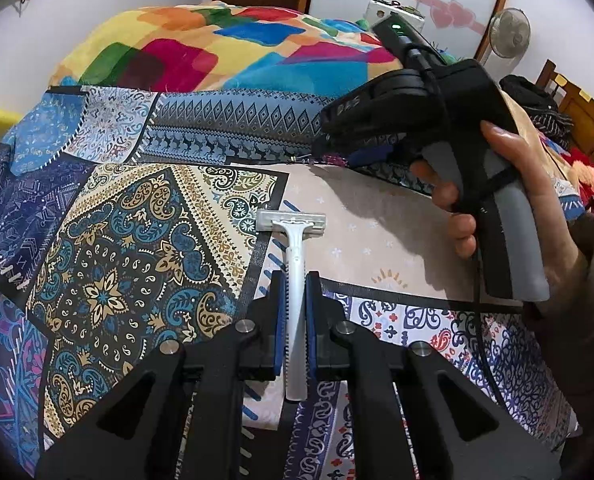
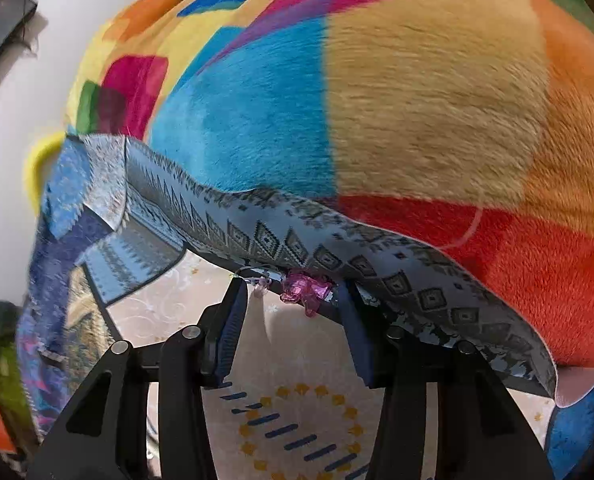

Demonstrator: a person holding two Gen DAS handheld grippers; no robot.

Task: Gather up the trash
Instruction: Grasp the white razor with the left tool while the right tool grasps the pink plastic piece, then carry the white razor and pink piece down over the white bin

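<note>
The left wrist view looks forward and down along its gripper [image 1: 295, 280] over the patterned bedsheet [image 1: 129, 240], far enough back to take in the right gripper [image 1: 329, 148]. The right wrist view sits very near the colourful blanket [image 2: 417, 120], facing it. Both share the blanket [image 1: 217, 48] and sheet edge [image 2: 297, 240].

Left side: my blue pads [image 1: 281, 328] cover the razor [image 1: 295, 280] handle's middle, so whether they're pressing it I can't tell. Right side: beyond my fingertips [image 2: 233, 320], the pink trinket [image 2: 303, 290] is half tucked under the sheet's edge [image 2: 337, 252], shape unreadable.
</note>
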